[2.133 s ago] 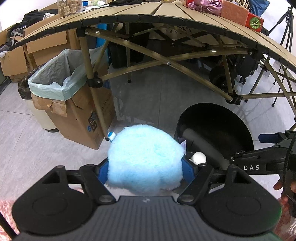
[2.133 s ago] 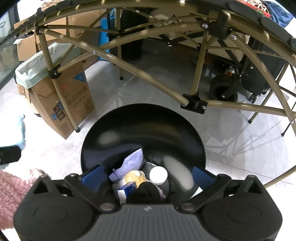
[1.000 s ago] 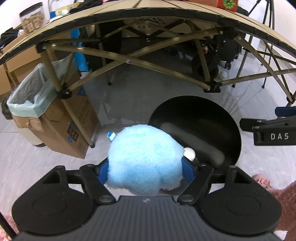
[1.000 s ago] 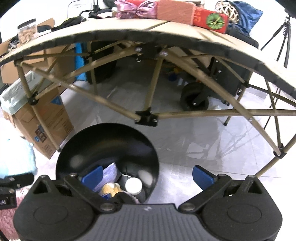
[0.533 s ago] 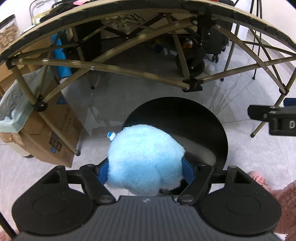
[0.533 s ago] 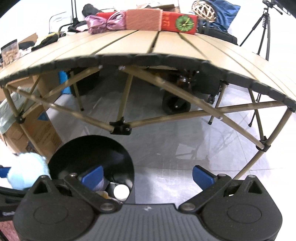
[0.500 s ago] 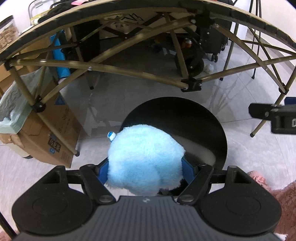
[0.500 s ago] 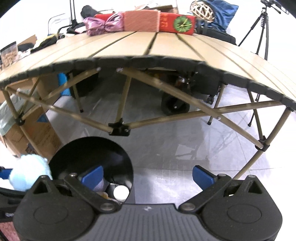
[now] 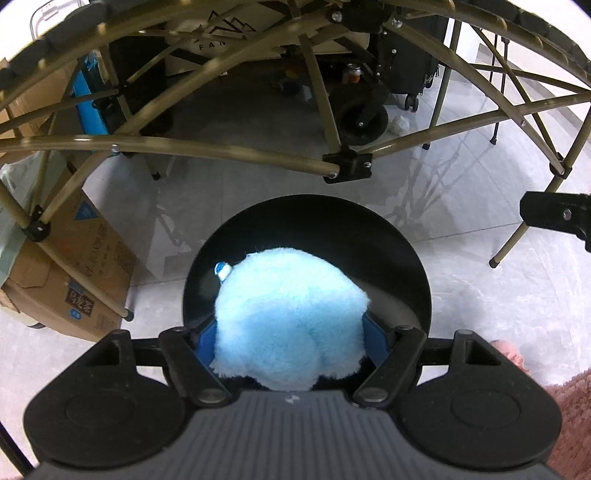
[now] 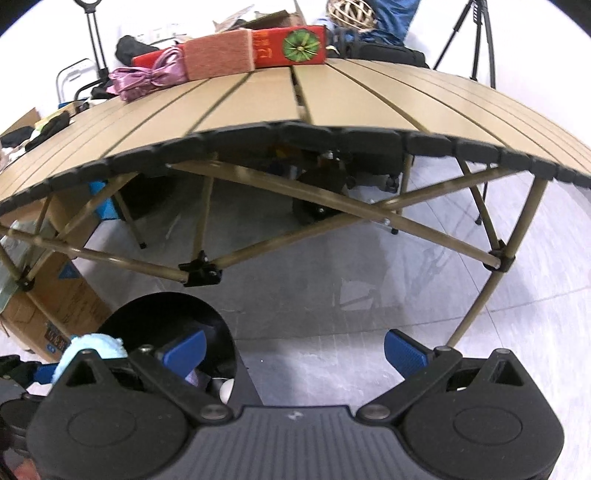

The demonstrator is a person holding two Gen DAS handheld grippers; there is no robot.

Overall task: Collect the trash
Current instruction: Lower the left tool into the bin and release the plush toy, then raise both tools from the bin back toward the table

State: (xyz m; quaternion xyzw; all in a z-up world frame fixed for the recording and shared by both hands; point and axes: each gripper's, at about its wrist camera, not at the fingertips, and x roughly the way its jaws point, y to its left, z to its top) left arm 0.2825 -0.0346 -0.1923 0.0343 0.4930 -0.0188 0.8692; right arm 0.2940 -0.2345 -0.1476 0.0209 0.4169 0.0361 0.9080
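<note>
- Trash here is a fluffy blue ball [image 9: 288, 317], clamped between the blue pads [image 9: 205, 338] of the left tool [image 9: 290, 338], hanging right over the open mouth of the round black bin [image 9: 399, 258] on the floor.
- Far left in the left wrist view, a cardboard box [image 9: 85, 266] sits on the grey tile floor [image 9: 480, 295], just beside a leg of the folding bench [image 10: 258, 96].
- Bin already has stuff in it: from the right wrist view you can see a white cap [image 10: 226, 388] and something purplish down inside.
- Right tool [image 10: 293, 350] is spread wide with nothing between its pads, sitting to the right of the bin and aimed at the bench.
- Up on the bench: a pink ribbon bundle [image 10: 147, 79], a red gift box [image 10: 288, 48] and a woven ball [image 10: 351, 13] at the far edge.
- Pink fuzzy sleeve [image 9: 569, 413] shows at the far right of the left wrist view.
</note>
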